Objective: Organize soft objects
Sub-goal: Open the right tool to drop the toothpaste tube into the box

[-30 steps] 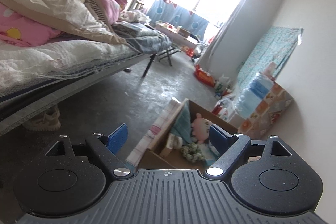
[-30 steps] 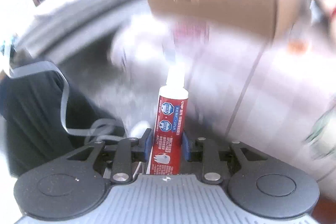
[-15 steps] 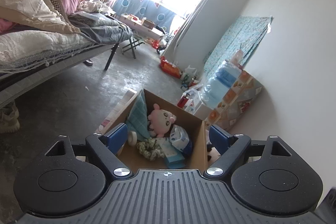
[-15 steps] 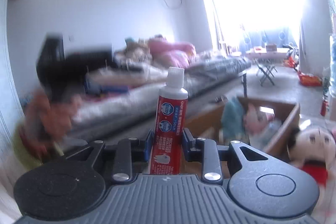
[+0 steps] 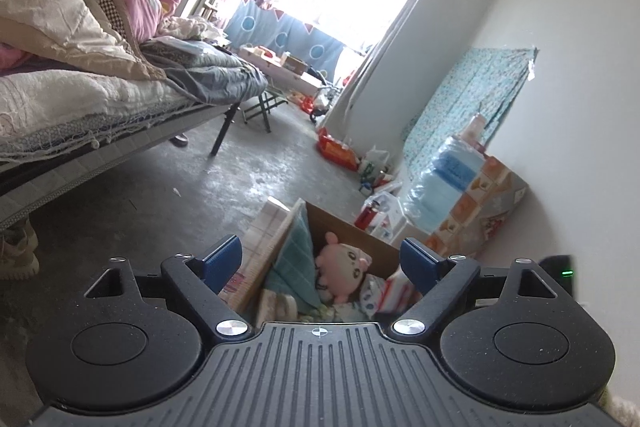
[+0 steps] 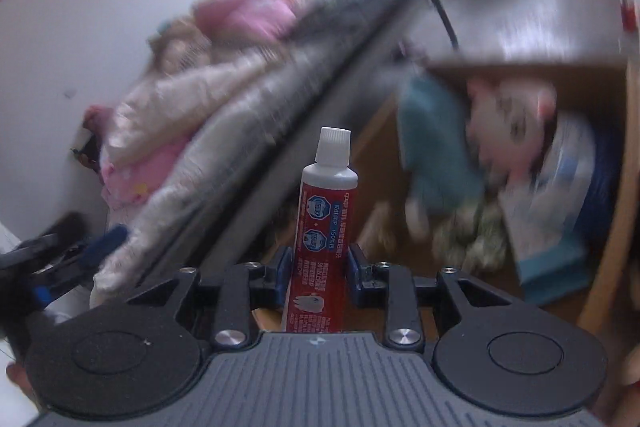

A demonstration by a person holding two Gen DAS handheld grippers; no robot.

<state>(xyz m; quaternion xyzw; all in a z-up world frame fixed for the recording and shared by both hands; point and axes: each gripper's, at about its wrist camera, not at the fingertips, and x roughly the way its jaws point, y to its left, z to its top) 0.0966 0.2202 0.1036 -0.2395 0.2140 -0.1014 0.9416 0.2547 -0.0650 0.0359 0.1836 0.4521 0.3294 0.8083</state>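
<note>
My right gripper (image 6: pixel 320 263) is shut on a red and white toothpaste tube (image 6: pixel 326 211), which stands upright with its white cap on top. The view behind it is motion-blurred. To its right lies the open cardboard box (image 6: pixel 612 227) with a pink plush doll (image 6: pixel 512 119) and a teal cloth (image 6: pixel 432 147) inside. My left gripper (image 5: pixel 320 257) hangs near the same box (image 5: pixel 352 235), pointing over it. Its jaws are opening and nothing is between them. The pink plush (image 5: pixel 344 267) and teal cloth (image 5: pixel 296 255) show beyond its fingers.
A bed (image 5: pixel 80 107) piled with quilts fills the left. A white flat carton (image 5: pixel 264 227) leans on the box's left side. A water jug (image 5: pixel 448 183), a patterned box (image 5: pixel 488 199) and small bottles line the right wall. A shoe (image 5: pixel 16 255) lies under the bed.
The right gripper has swung round with the tube and now faces the box from close by. The left gripper has drifted nearer and lower, so the box sits lower between its fingers.
</note>
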